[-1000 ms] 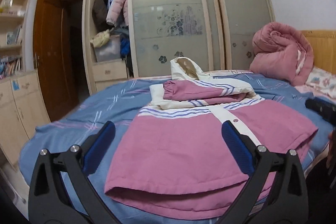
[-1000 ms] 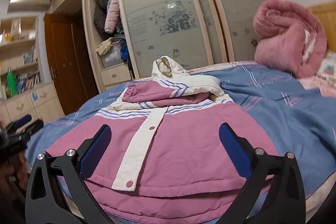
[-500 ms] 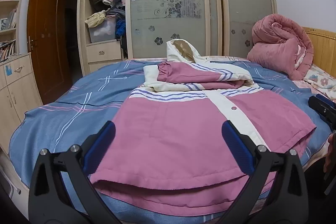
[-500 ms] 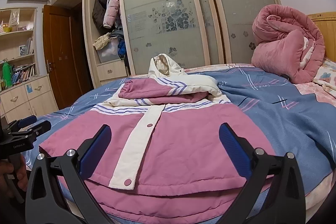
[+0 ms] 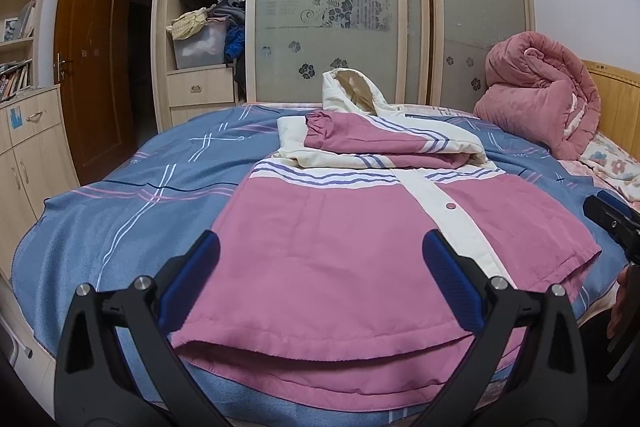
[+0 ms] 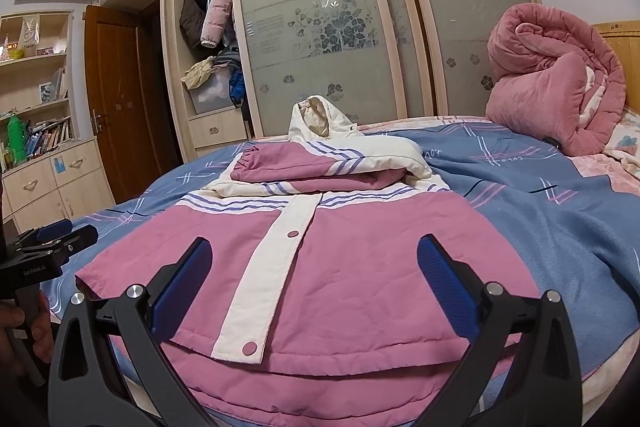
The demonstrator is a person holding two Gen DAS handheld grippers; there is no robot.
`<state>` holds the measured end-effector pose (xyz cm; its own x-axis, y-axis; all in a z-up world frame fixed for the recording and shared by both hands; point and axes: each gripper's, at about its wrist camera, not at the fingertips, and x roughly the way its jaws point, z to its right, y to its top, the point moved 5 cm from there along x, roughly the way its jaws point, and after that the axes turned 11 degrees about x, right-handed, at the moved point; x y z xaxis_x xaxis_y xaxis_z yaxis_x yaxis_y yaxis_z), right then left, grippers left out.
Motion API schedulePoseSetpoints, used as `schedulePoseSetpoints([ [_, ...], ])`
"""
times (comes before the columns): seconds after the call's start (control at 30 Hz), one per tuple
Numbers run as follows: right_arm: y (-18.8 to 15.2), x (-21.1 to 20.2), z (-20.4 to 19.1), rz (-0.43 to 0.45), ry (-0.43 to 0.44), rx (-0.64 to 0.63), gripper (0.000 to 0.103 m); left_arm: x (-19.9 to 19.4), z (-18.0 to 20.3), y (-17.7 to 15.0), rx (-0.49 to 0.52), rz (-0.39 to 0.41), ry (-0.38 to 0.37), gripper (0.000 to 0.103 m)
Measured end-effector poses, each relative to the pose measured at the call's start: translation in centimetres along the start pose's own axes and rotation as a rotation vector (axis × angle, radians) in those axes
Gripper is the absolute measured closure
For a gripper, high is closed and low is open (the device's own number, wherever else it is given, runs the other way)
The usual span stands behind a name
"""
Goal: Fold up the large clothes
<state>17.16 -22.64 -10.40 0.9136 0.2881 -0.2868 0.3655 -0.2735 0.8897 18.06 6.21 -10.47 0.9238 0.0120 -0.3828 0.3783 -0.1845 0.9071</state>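
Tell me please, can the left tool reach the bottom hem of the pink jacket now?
Probably yes. The left tool is open and hovers just before the pink jacket; its bottom hem lies flat at the bed's near edge, and nothing stands between.

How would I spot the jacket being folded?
Find the bed with the blue plaid blanket. Spread on its near end lies a pink jacket, sleeves folded across its chest. Unlike the rolled pink quilt by the headboard, it has a cream snap placket and hood.
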Motion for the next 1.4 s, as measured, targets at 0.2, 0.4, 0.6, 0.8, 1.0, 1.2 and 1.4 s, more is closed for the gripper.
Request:
schedulePoseSetpoints([
  [0.2, -0.1, -0.2, 0.0, -0.007, -0.007, -0.007, 0.001, 0.3, 0.4, 0.1, 0.009, -0.015, -0.002, 0.002],
  [0.4, 0.3, -1.2, 0.6, 0.001, -0.027, -0.003, 0.001, -0.1, 0.4, 0.3, 0.014, -0.012, 0.003, 0.002],
  [0.6, 1.5, -4.5, 1.0, 0.032, -0.054, -0.017, 0.001, -2.7, -0.2, 0.8, 0.05, 0.024, 0.037, 0.002],
  [0.8, 4.1, -12.5, 1.1, 0.101, -0.041, -0.015, 0.001, -8.1, -1.4, 1.3, 0.045, 0.08, 0.015, 0.002],
  [1.0, 0.0, -11.6, 4.3, 0.092, -0.102, -0.048, 0.001, -8.5, -1.1, 2.5, -0.015, -0.055, -0.142, 0.002],
  [1.2, -0.4, -7.4, 5.1, 0.027, -0.034, 0.05, 0.001, -6.3, 0.0, 7.3, 0.005, 0.035, -0.175, 0.002],
  [1.4, 0.3, -2.6, 3.4, -0.076, -0.034, 0.086, 0.001, 1.8, 2.6, 11.5, 0.024, 0.144, -0.193, 0.002],
])
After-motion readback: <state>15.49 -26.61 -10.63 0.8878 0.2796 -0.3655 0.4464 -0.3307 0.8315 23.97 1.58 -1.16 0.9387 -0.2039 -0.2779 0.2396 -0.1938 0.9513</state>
